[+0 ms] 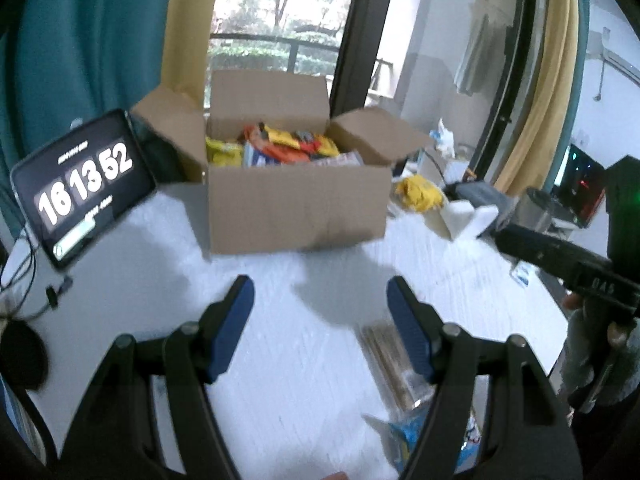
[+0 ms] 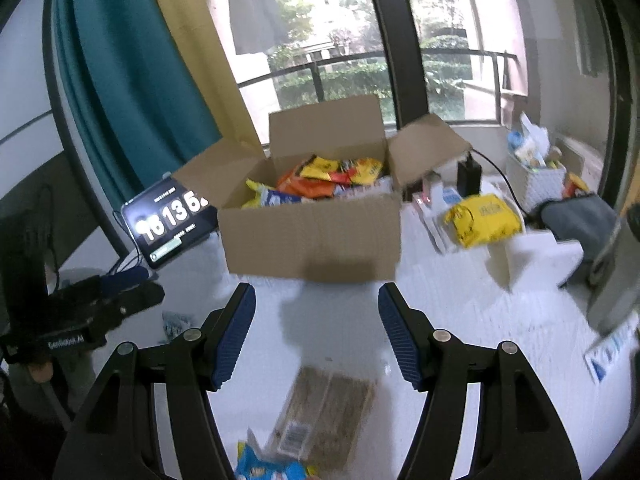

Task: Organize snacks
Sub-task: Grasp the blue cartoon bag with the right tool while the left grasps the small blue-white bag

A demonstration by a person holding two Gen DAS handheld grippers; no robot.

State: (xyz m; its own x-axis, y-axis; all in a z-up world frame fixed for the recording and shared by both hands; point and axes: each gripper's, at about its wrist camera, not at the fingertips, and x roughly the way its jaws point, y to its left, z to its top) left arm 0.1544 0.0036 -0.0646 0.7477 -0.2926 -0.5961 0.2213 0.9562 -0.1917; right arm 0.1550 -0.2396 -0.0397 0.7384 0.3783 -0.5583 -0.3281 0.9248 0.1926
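Soft daylight from the far window [image 1: 276,20], overexposed outside, white table [image 1: 304,360] bright with faint glare, soft shadows in front of the cardboard box [image 2: 312,236], motion blur throughout, strong fisheye bending and dark vignette at edges

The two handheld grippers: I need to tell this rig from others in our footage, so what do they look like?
Both the left gripper and the right gripper have matte black angular linkage arms with silver round pivot pins and ribbed blue pads on the fingers. Seen from the right wrist view, the left gripper's black body carries small white lettering. No cables on them are visible.
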